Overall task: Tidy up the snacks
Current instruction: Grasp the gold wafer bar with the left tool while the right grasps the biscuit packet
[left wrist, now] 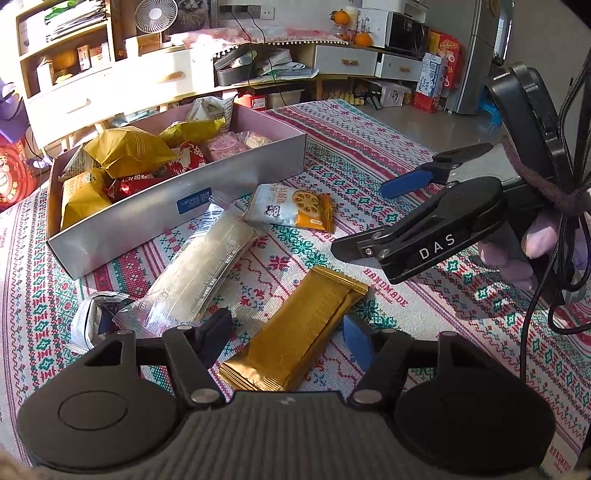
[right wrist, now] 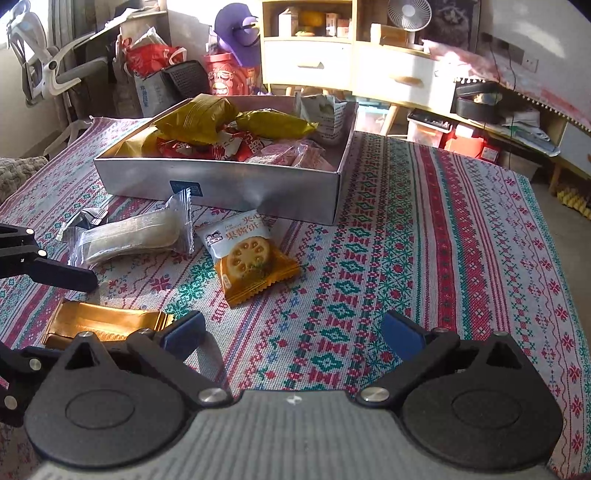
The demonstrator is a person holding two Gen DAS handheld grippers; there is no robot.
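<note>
A silver box holds several snack packs. On the cloth in front of it lie a gold wrapper bar, a clear long pack, a white-and-orange biscuit pack and a small crumpled silver pack. My left gripper is open, its fingers either side of the gold bar's near half, low over it. My right gripper is open and empty above the cloth, right of the gold bar.
A patterned tablecloth covers the table. Behind stand white drawers and shelves, a fan, a tin, a purple hat and an office chair. Cables hang by the right gripper.
</note>
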